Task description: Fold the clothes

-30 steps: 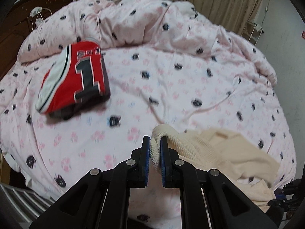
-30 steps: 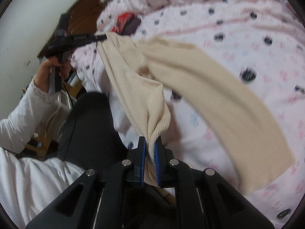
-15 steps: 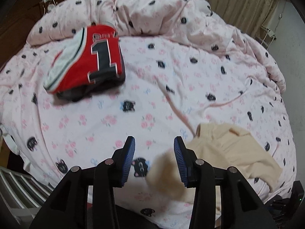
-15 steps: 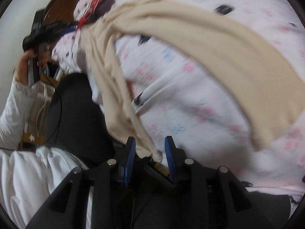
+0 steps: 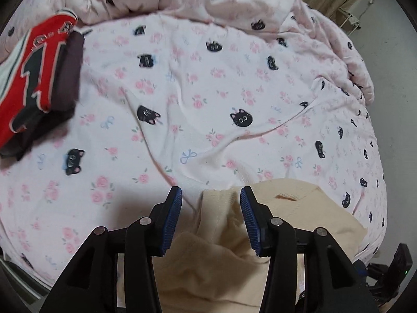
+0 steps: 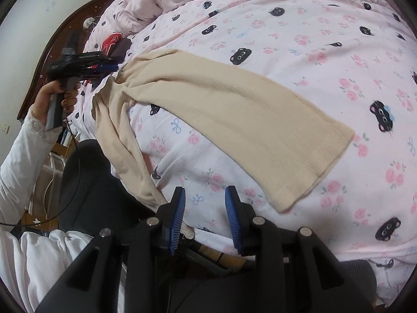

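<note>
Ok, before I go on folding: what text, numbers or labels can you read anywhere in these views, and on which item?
"1": large black numeral, white-outlined, on the folded red jersey lying on the pink cat-print bedsheet.
Small lettering above that numeral: too blurred to read.
White marking on the jersey in the right wrist view: too small to read.
Cream ribbed knit garment: no text visible.

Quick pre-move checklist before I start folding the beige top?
1. Left tool let go: ok, jaws opening, fabric between but unpressed.
2. Right tool let go: ok, nothing between its pads.
3. Beige top on the bed: ok.
4. Top lying flat: not ok, bunched near the left tool, one strip trails off the edge.
5. Red jersey clear of the top: ok.
6. Sleeves laid out: cannot tell.
</note>
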A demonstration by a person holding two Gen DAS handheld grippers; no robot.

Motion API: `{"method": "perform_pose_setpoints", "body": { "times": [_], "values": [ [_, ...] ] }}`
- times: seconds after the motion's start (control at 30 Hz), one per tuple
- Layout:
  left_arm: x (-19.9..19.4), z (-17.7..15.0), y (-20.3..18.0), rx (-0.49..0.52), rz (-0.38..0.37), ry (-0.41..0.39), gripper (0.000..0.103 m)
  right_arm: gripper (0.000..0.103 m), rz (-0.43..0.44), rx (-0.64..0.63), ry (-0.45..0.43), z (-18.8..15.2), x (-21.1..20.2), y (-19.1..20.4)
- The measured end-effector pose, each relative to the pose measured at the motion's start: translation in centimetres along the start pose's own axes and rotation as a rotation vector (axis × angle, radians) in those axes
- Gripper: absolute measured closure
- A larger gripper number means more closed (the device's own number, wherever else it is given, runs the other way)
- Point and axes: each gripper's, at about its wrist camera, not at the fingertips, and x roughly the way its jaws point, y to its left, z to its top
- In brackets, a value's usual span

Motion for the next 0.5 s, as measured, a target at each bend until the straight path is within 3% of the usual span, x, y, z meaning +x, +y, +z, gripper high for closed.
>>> {"method": "perform_pose_setpoints", "body": {
  "times": [0.5],
  "values": [
    [-0.1,-0.2,-1.9,-0.021,-0.168,0.075,0.062,0.069,-0.003,0.048,-0.034,-0.6,-0.5,-1.4]
  ]
}}
